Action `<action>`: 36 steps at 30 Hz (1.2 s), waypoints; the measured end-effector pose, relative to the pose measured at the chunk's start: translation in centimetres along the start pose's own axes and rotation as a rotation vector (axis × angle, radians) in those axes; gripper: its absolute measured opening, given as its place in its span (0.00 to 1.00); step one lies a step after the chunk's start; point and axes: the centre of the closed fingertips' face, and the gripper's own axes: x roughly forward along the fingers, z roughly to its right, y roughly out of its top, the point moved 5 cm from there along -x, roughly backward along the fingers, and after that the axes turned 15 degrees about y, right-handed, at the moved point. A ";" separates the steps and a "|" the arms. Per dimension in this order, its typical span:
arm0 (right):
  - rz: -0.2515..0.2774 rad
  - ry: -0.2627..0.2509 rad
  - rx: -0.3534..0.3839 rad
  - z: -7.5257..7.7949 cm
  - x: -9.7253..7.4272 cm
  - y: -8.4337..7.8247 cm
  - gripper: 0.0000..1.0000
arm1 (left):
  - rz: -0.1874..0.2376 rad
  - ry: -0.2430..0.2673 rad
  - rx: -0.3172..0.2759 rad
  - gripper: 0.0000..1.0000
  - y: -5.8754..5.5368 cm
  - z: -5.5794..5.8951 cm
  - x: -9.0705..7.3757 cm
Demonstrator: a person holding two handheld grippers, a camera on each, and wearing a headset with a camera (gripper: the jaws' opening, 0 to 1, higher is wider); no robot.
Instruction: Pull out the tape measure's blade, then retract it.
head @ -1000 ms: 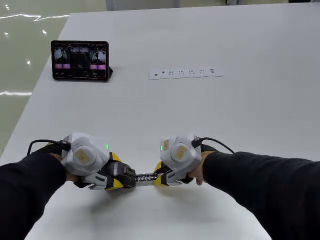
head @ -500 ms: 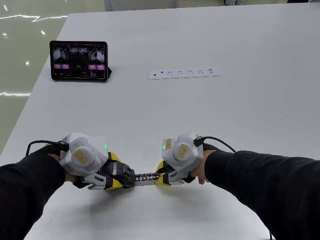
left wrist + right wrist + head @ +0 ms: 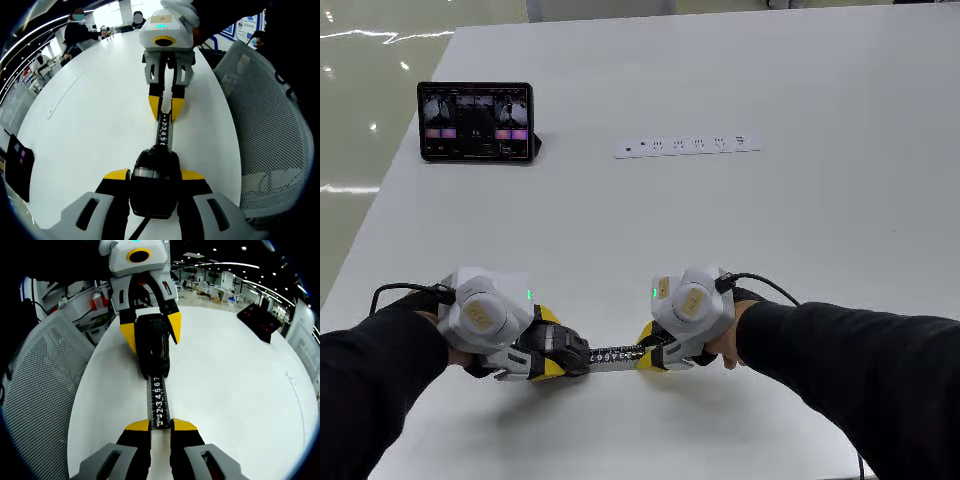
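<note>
1. The left tool (image 3: 155,175) is clenching the tape measure (image 3: 152,342) at the near edge of the bench (image 3: 720,230), anchoring it;
2. The right tool (image 3: 161,426) is pinching the tip of the blade (image 3: 157,397), a short length showing, ready for drawing out.

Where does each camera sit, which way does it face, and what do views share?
Head view: on the headset, facing forward and down at the table; sleeves, left gripper and right gripper show.
Left gripper view: on the left gripper, looking along its jaws, shut on the tape measure case, toward the right gripper.
Right gripper view: on the right gripper, looking along its jaws, shut on the blade, toward the left gripper.
Shared: all three show the blade.
</note>
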 end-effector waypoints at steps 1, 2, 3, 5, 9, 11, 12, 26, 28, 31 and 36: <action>0.000 0.000 -0.001 0.0 0.0 0.0 0.10 | 0.000 0.000 0.000 0.31 0.0 0.0 0.0; -0.001 0.000 0.000 0.0 -0.1 -0.1 0.10 | -0.001 0.000 0.000 0.31 0.0 0.0 0.0; -0.002 0.001 -0.001 0.0 -0.2 -0.2 0.10 | 0.000 0.000 0.000 0.31 0.0 0.0 0.0; -0.008 0.003 -0.003 0.0 -0.3 -0.2 0.10 | 0.000 0.002 -0.001 0.31 0.0 0.0 0.0; -0.017 0.004 -0.005 0.0 -0.4 -0.4 0.10 | 0.001 0.002 -0.002 0.31 0.0 0.0 0.0; -0.017 0.004 -0.003 0.0 -0.5 -0.5 0.10 | 0.002 0.001 -0.005 0.31 0.0 0.0 0.1; -0.015 0.004 -0.001 0.0 -0.6 -0.5 0.10 | 0.003 0.001 -0.005 0.31 0.0 0.0 0.1; -0.007 -0.002 0.011 -0.1 -1.3 -1.2 0.10 | 0.005 0.009 -0.009 0.31 0.0 0.1 0.0; -0.010 -0.002 0.007 -0.1 -1.3 -1.2 0.10 | 0.004 0.009 -0.009 0.31 0.0 0.1 0.1; -0.011 -0.002 0.004 -0.2 -1.4 -1.4 0.10 | 0.004 0.008 -0.010 0.31 0.0 0.0 0.1; -0.008 -0.001 0.003 -0.2 -1.6 -1.6 0.10 | 0.005 0.007 -0.011 0.31 0.0 0.1 0.1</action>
